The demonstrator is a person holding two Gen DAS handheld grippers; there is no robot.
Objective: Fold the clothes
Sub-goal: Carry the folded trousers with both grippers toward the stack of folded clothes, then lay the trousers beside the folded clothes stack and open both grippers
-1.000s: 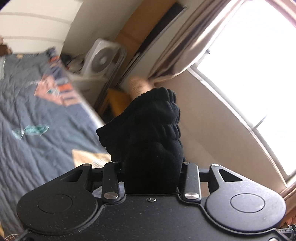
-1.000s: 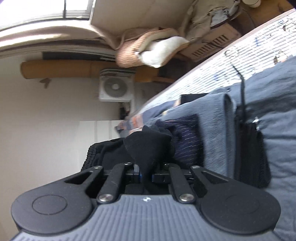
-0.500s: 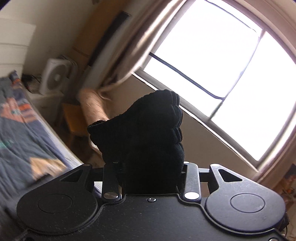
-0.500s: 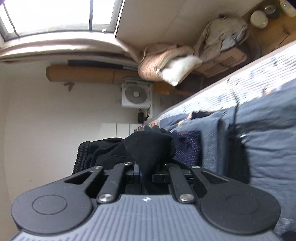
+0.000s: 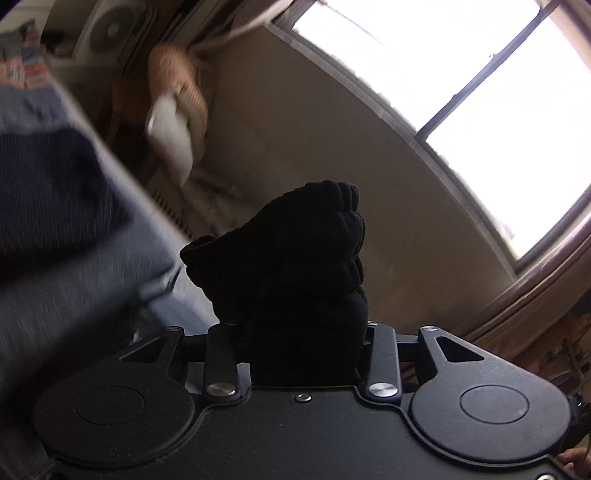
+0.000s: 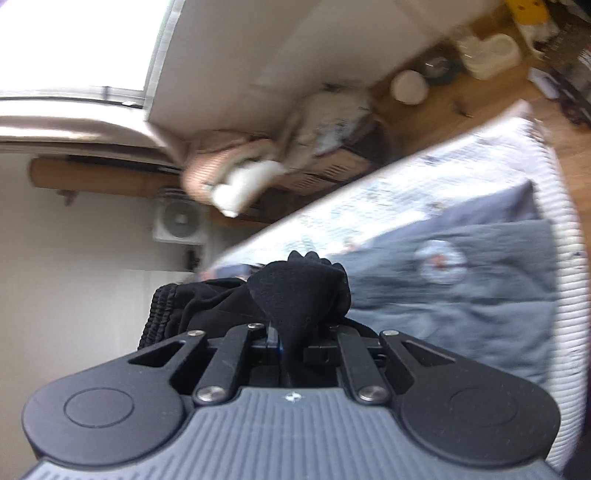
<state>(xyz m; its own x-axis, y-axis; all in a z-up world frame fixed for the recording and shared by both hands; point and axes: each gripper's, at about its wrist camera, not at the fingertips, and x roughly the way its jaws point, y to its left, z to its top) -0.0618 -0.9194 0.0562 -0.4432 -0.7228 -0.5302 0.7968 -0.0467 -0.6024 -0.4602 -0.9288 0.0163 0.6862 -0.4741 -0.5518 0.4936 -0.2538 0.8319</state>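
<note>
Left and right wrist views, one moment of a garment lift. The left gripper [image 5: 303, 332] had its jaws clamped on a thick bunch of the black garment [image 5: 291, 266], whose ribbed, elasticated edge stood up above the jaws. The right gripper [image 6: 295, 339] had its jaws narrowed onto another bunched part of the same black garment [image 6: 299, 291], with a gathered band trailing off to the left of the jaws. The cloth was thus held at two points, off the bed [image 6: 461, 295].

Compared with the views of a second before, both cameras had swung. The left view, which had looked across the quilt toward the fan [image 5: 107, 27], had turned up toward the window [image 5: 461, 74] and then partly back, so a blurred blue cloth [image 5: 55, 206] filled its left side. The right view had shifted from the folded dark pile on the bed to the open grey quilt with a round badge [image 6: 441, 264]. The grip on the cloth looked unchanged in both.

Judged from this, the garment was being carried or shaken out in the air over the bed; whether toward spreading flat or toward a fold could not be settled.
</note>
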